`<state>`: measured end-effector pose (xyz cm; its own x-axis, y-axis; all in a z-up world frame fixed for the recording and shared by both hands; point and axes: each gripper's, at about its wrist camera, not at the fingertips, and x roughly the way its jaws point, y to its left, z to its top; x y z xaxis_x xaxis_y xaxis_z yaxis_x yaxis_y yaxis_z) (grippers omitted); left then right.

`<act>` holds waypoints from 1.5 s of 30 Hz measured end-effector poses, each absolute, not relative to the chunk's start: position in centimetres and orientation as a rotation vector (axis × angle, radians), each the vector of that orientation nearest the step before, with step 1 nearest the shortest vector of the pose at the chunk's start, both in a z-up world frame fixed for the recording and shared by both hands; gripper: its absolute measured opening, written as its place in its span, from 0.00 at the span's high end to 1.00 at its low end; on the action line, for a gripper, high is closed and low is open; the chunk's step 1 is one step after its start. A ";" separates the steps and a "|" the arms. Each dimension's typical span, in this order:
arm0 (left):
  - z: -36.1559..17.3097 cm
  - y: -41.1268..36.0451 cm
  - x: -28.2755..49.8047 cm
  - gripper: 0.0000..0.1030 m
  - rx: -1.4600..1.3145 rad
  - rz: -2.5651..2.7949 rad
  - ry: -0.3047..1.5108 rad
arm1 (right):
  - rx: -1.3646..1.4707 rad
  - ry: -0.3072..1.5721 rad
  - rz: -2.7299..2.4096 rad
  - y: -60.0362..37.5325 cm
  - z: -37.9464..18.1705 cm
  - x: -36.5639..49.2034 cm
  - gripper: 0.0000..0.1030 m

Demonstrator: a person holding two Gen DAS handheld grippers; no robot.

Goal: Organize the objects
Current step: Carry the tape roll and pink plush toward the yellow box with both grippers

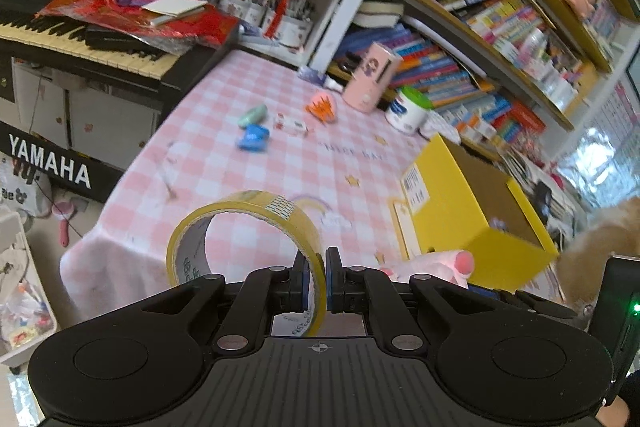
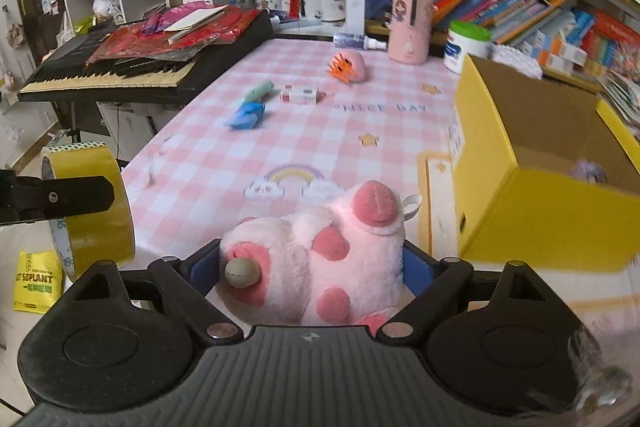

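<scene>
A yellow tape roll (image 1: 244, 247) is pinched by the left gripper (image 1: 316, 283); a pink spotted plush (image 2: 320, 251) is clamped in the right gripper (image 2: 316, 267).

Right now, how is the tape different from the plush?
The tape is a hard yellow ring with a hole; the plush is soft, pink and spotted. The left gripper pinches the tape's thin wall; the right gripper squeezes the plush's wide body. Both are held above the table.

Glossy tape roll (image 1: 256, 223) — fluffy plush pig (image 2: 320, 251) — matt cardboard box (image 2: 532, 163).
</scene>
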<state>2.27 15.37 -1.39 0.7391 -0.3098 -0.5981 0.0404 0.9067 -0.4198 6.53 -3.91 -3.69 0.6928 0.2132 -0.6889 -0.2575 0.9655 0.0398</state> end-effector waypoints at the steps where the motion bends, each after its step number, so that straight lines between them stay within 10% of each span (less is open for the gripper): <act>1: -1.4 15.2 1.8 0.94 -0.392 -0.210 0.722 | -0.054 0.764 0.254 -4.1 -3.8 5.7 0.14; 45: 1.9 -4.3 5.1 0.94 -0.176 -0.764 0.682 | 0.170 0.758 -0.265 -22.7 -3.4 -1.4 0.14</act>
